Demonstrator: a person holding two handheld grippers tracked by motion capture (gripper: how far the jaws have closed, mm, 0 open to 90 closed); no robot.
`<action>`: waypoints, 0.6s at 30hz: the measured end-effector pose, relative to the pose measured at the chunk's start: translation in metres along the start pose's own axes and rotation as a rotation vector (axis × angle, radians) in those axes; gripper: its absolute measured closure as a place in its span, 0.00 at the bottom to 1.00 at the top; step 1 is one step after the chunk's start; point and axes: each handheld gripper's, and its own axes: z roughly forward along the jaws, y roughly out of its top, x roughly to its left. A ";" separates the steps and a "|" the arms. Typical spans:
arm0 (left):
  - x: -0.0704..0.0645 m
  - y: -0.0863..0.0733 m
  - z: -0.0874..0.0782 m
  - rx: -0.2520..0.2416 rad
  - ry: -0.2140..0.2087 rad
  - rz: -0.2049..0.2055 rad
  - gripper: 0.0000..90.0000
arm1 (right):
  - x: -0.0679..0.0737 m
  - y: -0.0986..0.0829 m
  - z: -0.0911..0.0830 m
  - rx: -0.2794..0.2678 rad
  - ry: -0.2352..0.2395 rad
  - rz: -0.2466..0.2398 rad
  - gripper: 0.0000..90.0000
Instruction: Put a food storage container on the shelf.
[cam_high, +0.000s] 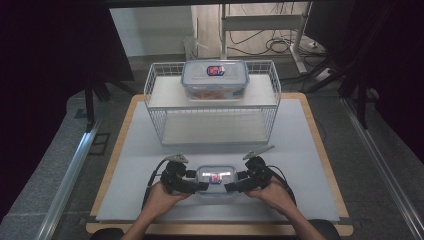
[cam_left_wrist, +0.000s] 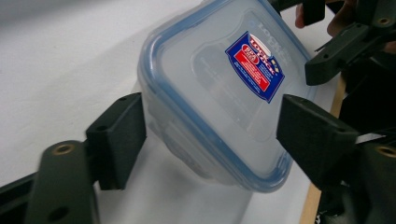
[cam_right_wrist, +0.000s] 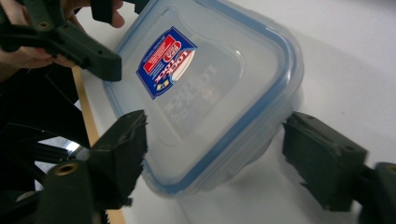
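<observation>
Small clear food container with blue-sealed lid (cam_high: 216, 178) resting on the white table mat (cam_high: 300, 150) at the near edge, centred between the two hands, label up. Left gripper (cam_high: 196, 186) at the container's left end, jaws apart and straddling one corner, no clamping contact evident in the left gripper view (cam_left_wrist: 210, 93). Right gripper (cam_high: 235, 186) mirrored at the right end, jaws likewise spread around the opposite corner (cam_right_wrist: 205, 93). Farther back, white wire rack (cam_high: 212, 100) with a larger lidded container (cam_high: 215, 79) already seated on its upper shelf. Judged status: approach complete, grasp not yet made; closing, lifting and placement remaining, destination presumably the rack.
</observation>
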 end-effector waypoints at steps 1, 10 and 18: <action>0.000 -0.002 -0.001 -0.010 -0.003 -0.004 0.31 | 0.001 -0.001 -0.002 -0.006 -0.002 -0.001 0.32; 0.000 -0.021 -0.011 -0.078 -0.075 -0.066 0.50 | 0.001 -0.011 -0.014 -0.053 0.032 0.011 0.53; 0.005 -0.025 -0.015 -0.101 -0.132 -0.109 0.60 | 0.000 -0.015 -0.018 -0.081 0.062 0.035 0.60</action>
